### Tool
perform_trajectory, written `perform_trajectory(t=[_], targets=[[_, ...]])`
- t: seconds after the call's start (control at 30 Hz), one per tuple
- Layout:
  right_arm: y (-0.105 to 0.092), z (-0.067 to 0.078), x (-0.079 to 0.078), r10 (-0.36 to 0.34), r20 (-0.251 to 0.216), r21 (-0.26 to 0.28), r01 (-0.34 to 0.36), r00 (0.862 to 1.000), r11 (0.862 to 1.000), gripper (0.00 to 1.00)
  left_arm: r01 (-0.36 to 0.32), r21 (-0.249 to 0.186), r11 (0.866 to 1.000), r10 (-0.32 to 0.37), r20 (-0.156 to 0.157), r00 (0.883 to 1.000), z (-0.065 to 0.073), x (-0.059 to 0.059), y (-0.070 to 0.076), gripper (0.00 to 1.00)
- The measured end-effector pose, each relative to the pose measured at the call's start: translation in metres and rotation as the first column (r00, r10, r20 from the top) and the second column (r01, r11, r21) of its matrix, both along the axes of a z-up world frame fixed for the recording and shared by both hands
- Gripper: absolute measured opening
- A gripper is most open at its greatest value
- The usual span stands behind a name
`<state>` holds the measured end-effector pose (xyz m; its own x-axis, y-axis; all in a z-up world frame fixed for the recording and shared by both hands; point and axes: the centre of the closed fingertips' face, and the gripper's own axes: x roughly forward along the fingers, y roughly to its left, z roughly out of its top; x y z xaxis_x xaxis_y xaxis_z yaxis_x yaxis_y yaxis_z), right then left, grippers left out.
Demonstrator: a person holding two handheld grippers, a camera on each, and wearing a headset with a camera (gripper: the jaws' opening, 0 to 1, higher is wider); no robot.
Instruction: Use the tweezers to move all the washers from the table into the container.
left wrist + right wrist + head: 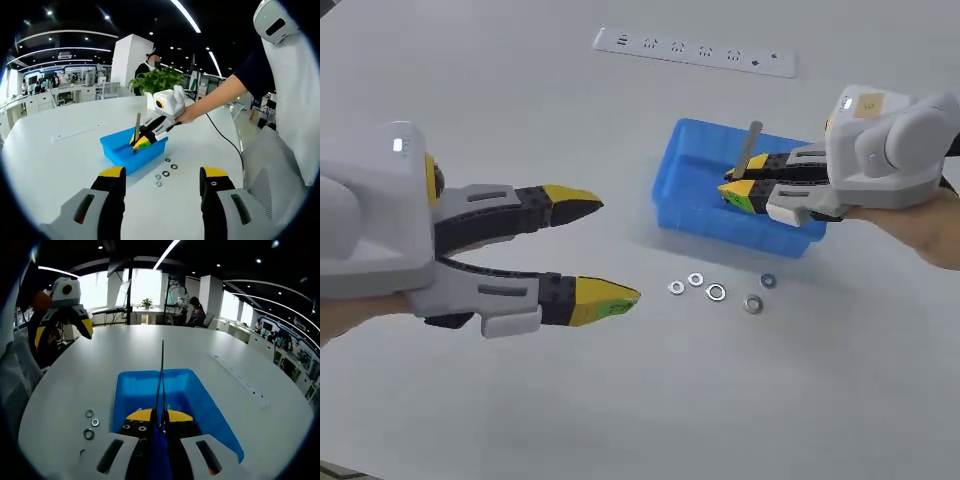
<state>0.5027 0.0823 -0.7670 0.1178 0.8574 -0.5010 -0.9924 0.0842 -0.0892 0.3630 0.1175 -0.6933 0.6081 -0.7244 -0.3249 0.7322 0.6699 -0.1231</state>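
Several small washers (716, 292) lie loose on the white table just in front of the blue container (692, 215). My right gripper (735, 190) hangs over the container, shut on the metal tweezers (750, 150), which stick up from its jaws. In the right gripper view the tweezers (161, 370) run forward above the container (135, 390), and the washers (90, 422) lie to the left. My left gripper (605, 250) stands open left of the washers with nothing between its fingers. From the left gripper view, the washers (165, 174) lie ahead, in front of the container (122, 152).
A white power strip (695, 52) lies at the far side of the table. A potted plant (157, 80) stands beyond the table's end, with a person behind it. A grey chair (270, 165) stands at the table's edge.
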Motion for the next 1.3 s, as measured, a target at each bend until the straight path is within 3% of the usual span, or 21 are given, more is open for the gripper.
perform_trajectory(t=[0.5, 0.87, 1.03, 1.27, 1.3], targets=[[0.0, -0.004, -0.002, 0.024, 0.036, -0.024, -0.023, 0.999, 0.999, 0.1, -0.051, 0.01, 0.999, 0.051, 0.003, 0.999, 0.005, 0.001, 0.01, 0.85], [-0.001, -0.004, -0.003, 0.021, 0.032, -0.025, -0.021, 0.999, 0.999, 0.1, -0.073, 0.024, 0.997, 0.073, 0.001, 0.997, 0.008, -0.004, 0.016, 0.86], [0.003, 0.005, -0.001, 0.001, 0.021, 0.03, -0.002, 1.0, 1.0, 0.09, -0.075, 0.024, 0.997, 0.075, -0.003, 0.997, 0.008, -0.005, 0.016, 0.85], [0.004, 0.016, 0.006, -0.021, 0.008, 0.061, 0.021, 1.0, 0.998, 0.09, -0.076, 0.022, 0.997, 0.075, 0.007, 0.997, 0.013, 0.006, 0.015, 0.85], [0.003, 0.015, 0.007, -0.017, 0.028, 0.053, 0.015, 0.999, 0.998, 0.09, -0.077, 0.023, 0.997, 0.077, 0.012, 0.997, 0.014, 0.008, 0.015, 0.85]])
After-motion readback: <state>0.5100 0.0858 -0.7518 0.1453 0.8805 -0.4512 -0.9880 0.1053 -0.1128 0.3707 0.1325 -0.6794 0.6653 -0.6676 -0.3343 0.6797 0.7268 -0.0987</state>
